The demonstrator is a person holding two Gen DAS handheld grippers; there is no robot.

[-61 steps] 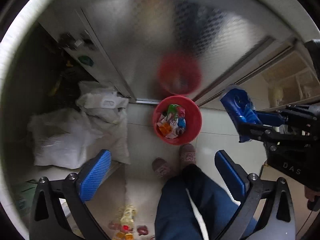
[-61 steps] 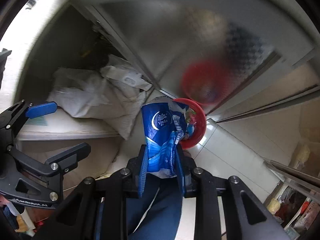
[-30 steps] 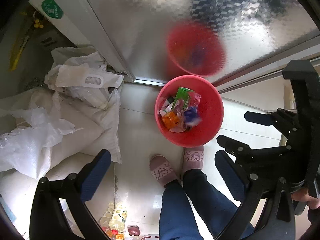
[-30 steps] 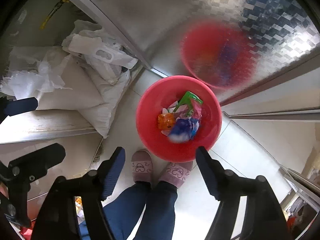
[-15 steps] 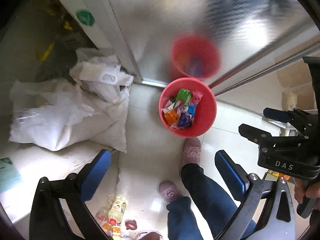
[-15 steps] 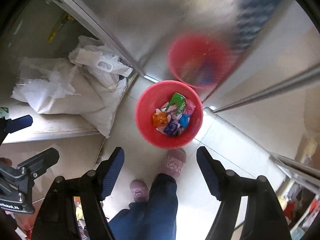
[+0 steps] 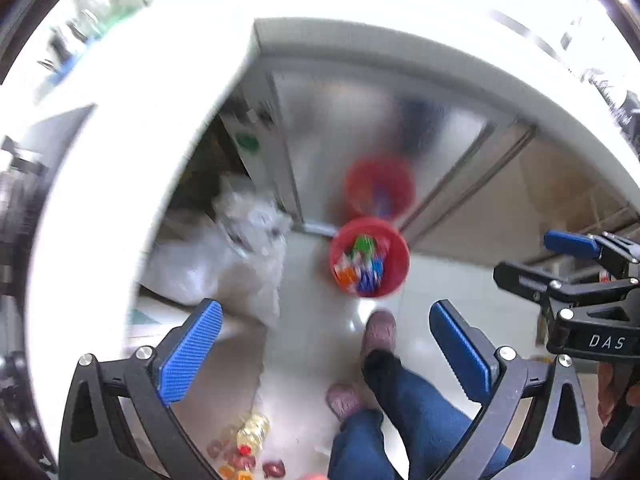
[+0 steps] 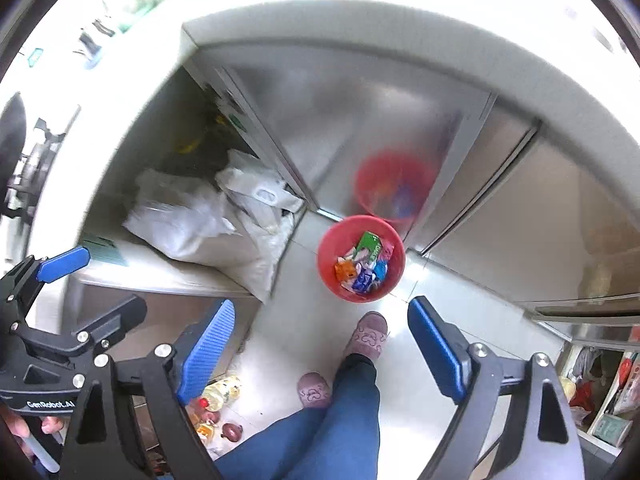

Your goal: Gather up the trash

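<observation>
A red bin (image 8: 332,248) stands on the tiled floor far below both grippers, against a steel cabinet door. Inside lie a green carton (image 8: 370,250), an orange packet (image 8: 344,270) and a blue wrapper (image 8: 364,282). The same bin (image 7: 396,276) looks blurred in the left wrist view. My left gripper (image 7: 324,312) is open with nothing between its blue pads. My right gripper (image 8: 322,306) is open, its jaws are still opening, and it holds nothing. Each gripper also shows in the other's view: the right gripper (image 7: 536,260) at the right, the left gripper (image 8: 96,286) at the left.
White sacks (image 8: 208,224) are piled on a low shelf left of the bin. A white countertop edge (image 8: 280,12) arcs across the top. The person's slippered foot (image 8: 370,338) and jeans stand just before the bin. Bottles (image 8: 220,392) lie on the floor at lower left.
The right gripper dropped the blue wrapper into the bin and its jaws spread wider. Both grippers then rose well above the bin, which looks smaller, and the countertop edge came into view.
</observation>
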